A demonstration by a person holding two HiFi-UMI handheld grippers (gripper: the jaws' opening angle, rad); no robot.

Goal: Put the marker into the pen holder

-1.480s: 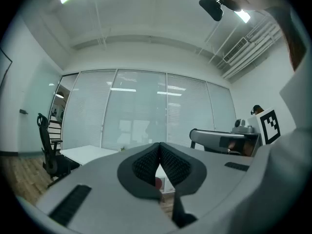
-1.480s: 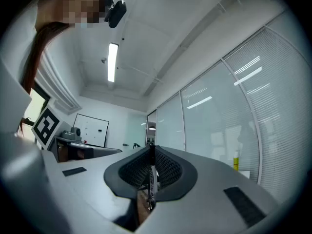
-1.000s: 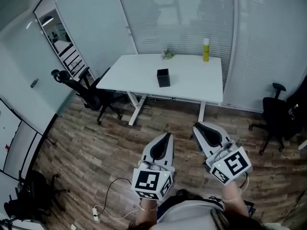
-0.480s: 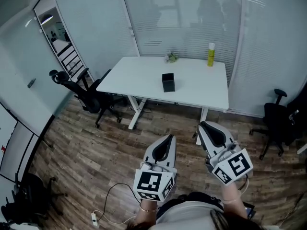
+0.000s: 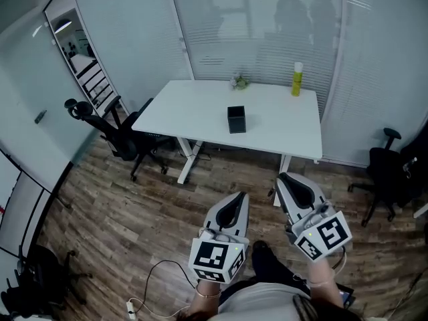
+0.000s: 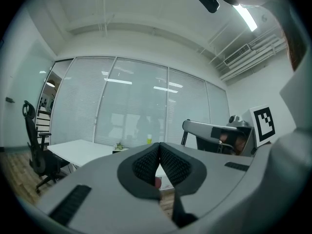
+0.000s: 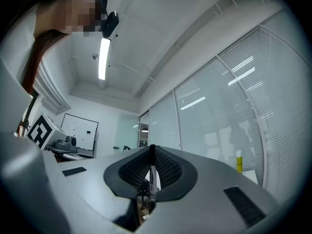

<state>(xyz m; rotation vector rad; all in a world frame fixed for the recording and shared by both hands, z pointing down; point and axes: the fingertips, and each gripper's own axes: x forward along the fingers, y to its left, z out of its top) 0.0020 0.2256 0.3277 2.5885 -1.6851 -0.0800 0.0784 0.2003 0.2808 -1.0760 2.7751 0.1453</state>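
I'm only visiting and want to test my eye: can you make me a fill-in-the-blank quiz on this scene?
1. The right claw is shut on a thin ____.
2. The black pen holder stands on the white ____.
3. The bottle at the far edge is ____ in colour.
Missing words: marker; table; yellow.

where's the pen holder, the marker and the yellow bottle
pen holder (image 5: 236,121), head view, its front wall
marker (image 7: 151,177), right gripper view, its white barrel
yellow bottle (image 5: 297,82), head view, its body
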